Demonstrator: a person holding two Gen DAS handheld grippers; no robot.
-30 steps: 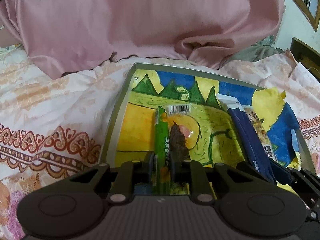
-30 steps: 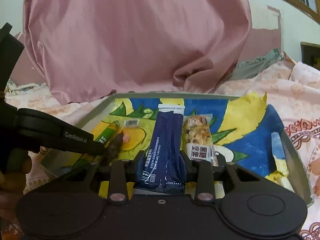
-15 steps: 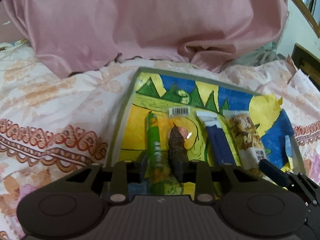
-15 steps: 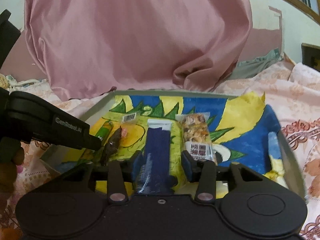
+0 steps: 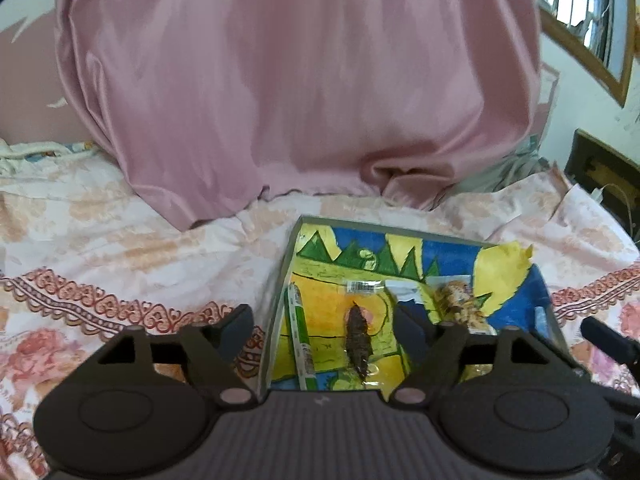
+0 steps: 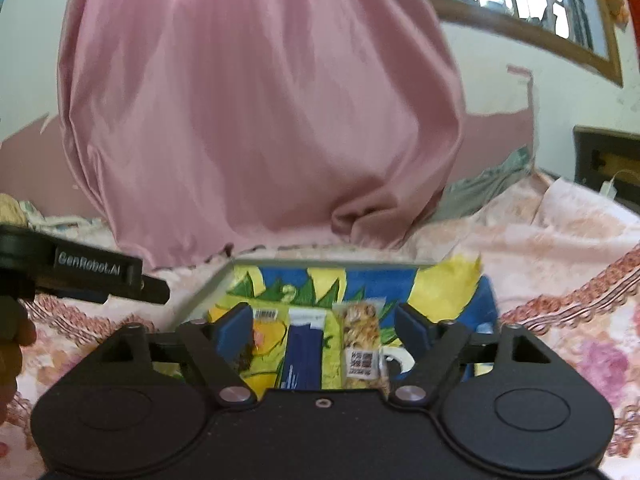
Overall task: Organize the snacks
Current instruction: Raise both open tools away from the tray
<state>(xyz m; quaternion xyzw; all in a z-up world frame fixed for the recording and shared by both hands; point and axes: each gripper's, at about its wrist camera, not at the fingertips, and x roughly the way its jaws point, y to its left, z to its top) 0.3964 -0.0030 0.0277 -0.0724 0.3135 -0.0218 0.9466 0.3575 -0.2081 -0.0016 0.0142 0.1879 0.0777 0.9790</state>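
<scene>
Left wrist view: the left gripper (image 5: 326,334) is seen with its jaws opening wide and nothing pressed between the pads; the green stick (image 5: 299,332) and the brown snack (image 5: 359,340) lie below it, flat on the floor of the tray (image 5: 282,284). Four snacks are laid side by side, lengthwise, in the tray: the green stick nearest the left wall, the brown snack in its clear wrapper next, then the blue packet (image 6: 302,354) and the nut bar (image 6: 361,340). In the right wrist view the right gripper (image 6: 324,330) is likewise seen with jaws opening and empty, the blue packet and nut bar lying below and between its fingers, untouched. The tray rests on a floral bedsheet (image 5: 120,264), with a pink cloth (image 5: 296,80) hanging behind it. No snack is seen on the sheet outside the tray in either view. Judged from this, the arranging appears largely or wholly done: the four packets are placed and released. Whether further snacks remain out of view cannot be told; if none do, only clearing the grippers from the tray would be left.
</scene>
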